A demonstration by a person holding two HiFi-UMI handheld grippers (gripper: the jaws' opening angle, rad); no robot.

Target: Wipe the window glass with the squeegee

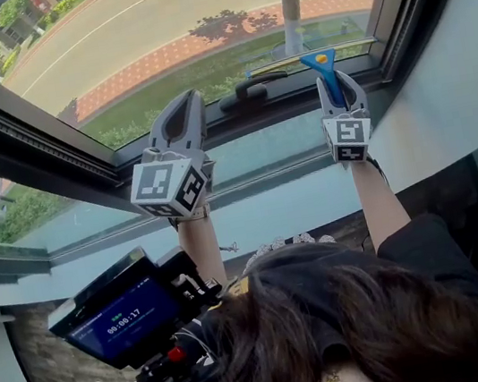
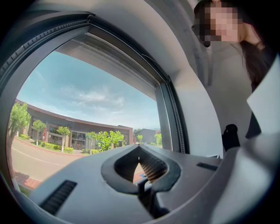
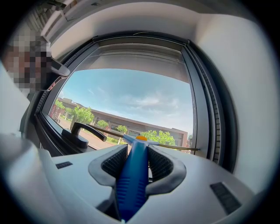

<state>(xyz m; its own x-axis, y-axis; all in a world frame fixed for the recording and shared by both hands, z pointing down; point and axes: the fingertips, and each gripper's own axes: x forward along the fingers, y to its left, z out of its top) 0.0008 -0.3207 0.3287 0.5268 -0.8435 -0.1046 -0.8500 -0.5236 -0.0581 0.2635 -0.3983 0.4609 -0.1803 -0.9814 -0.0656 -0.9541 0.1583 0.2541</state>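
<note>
My right gripper [image 1: 330, 81] is shut on the blue handle of the squeegee [image 1: 320, 63]. The squeegee's thin blade [image 1: 290, 61] lies across the window glass [image 1: 192, 21] just above the pane's lower frame. In the right gripper view the blue handle [image 3: 132, 175] runs up between the jaws of the right gripper [image 3: 138, 148], and the blade [image 3: 175, 148] stretches to either side against the glass [image 3: 131, 96]. My left gripper [image 1: 188, 100] is held up near the same pane, to the left, shut and holding nothing. The left gripper [image 2: 139, 147] faces the glass [image 2: 87, 100].
A black window handle [image 1: 247, 93] sits on the dark lower frame between the two grippers and shows again as the handle [image 3: 85, 131]. Below is a second fixed pane [image 1: 252, 161]. A white wall [image 1: 454, 95] borders the window at right. A recorder screen [image 1: 124, 318] hangs at the person's chest.
</note>
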